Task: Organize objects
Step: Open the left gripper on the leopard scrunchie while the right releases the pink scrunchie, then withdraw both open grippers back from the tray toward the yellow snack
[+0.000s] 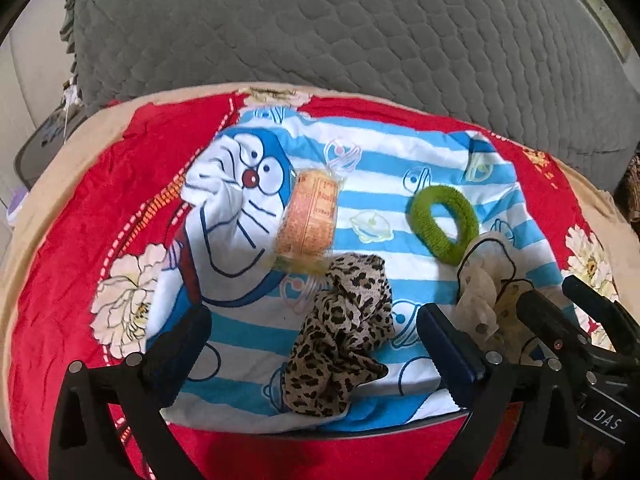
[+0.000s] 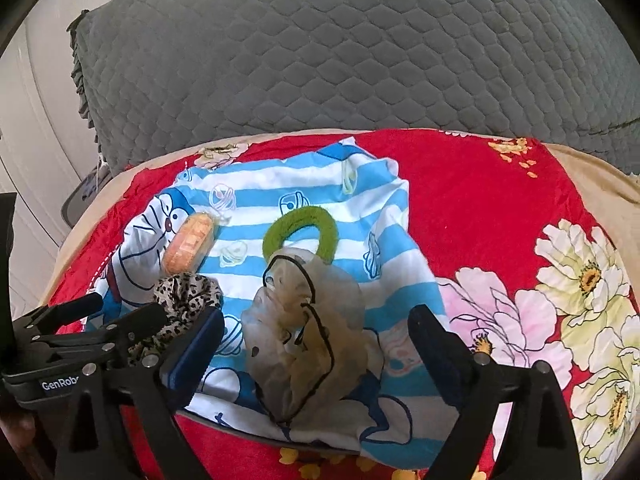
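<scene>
**Both jaws spread, nothing gripped**

Your jaws stood wide apart on both sides. Your left gripper [image 1: 312, 354] hung over the leopard scrunchie [image 1: 340, 336], which lay between its fingers without either pad pressing it. Your right gripper [image 2: 316, 344] hung the same way over the cream sheer scrunchie [image 2: 308, 328] with its thin black cord, untouched and lying loose.

All four of the task's things sat on the blue-and-white striped cartoon cloth [image 2: 256, 196]. The leopard scrunchie was at the cloth's near left, and the wrapped orange snack [image 1: 310, 216] lay just beyond it, its wrapper end touching the leopard fabric. The green hair tie [image 1: 442, 224] lay toward the far right, and the cream scrunchie overlapped its near edge.

For room to move, you had bare striped cloth between the snack and the green tie. To the right of the cloth's edge you had an open stretch of the red flowered blanket [image 2: 480, 208]. A tan border ran along the blanket's far edge, and a grey quilted cushion [image 2: 340, 52] rose straight behind it, closing that side off. The cloth's near edge ended just under your fingers.

Readable writing: "GenRob", cut off by a finger, on the left gripper's body as seen by the right camera, and "DAS" on the right gripper's body as seen by the left. The snack's print was too blurred to read.
</scene>
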